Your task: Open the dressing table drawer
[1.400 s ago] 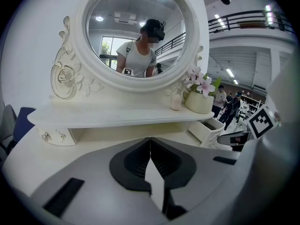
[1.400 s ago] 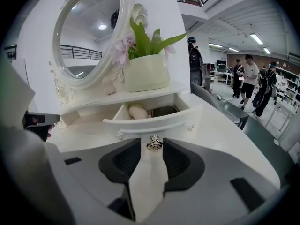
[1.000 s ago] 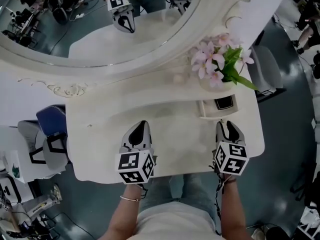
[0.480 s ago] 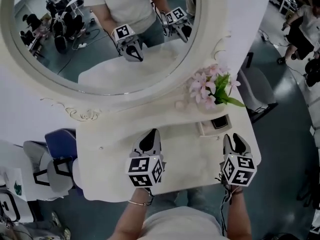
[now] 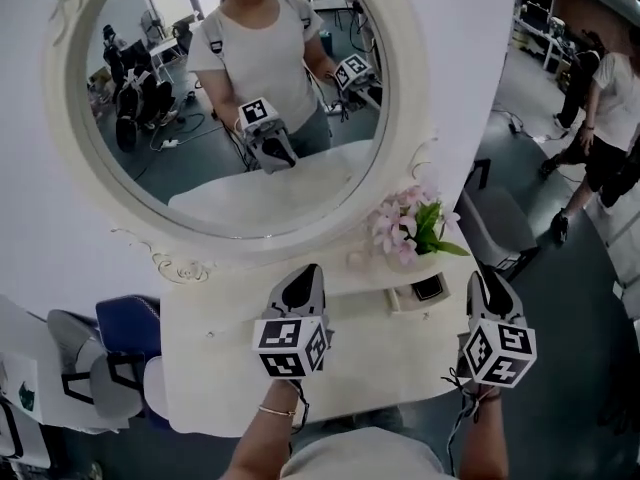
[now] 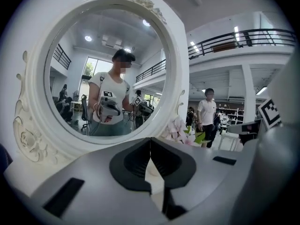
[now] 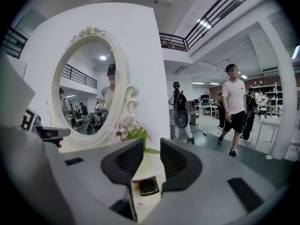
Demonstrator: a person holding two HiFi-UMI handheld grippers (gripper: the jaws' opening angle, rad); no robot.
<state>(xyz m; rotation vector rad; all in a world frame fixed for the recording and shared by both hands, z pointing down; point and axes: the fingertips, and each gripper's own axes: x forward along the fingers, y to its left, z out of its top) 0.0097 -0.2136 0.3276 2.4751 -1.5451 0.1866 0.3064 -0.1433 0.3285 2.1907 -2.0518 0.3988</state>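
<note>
The white dressing table (image 5: 220,368) stands under an oval mirror (image 5: 200,118). On its raised back shelf, by pink flowers (image 5: 405,228), a small white drawer-like box (image 5: 420,293) shows a dark square thing inside. My left gripper (image 5: 305,273) hovers over the tabletop's middle with its jaws shut and empty; in the left gripper view the gripper (image 6: 150,142) faces the mirror. My right gripper (image 5: 480,278) hangs off the table's right end, beside the box. Its jaws (image 7: 151,146) have just been closing, still stand apart and hold nothing; the box (image 7: 148,186) lies beyond them.
A blue chair (image 5: 125,328) stands at the table's left, a grey chair (image 5: 490,228) behind its right end. A person (image 5: 600,118) walks on the floor at the right. The mirror reflects the person holding both grippers.
Both grippers have risen above the tabletop. The head view has tipped upward, so much more of the mirror and room shows and the table sits lower in the picture.
</note>
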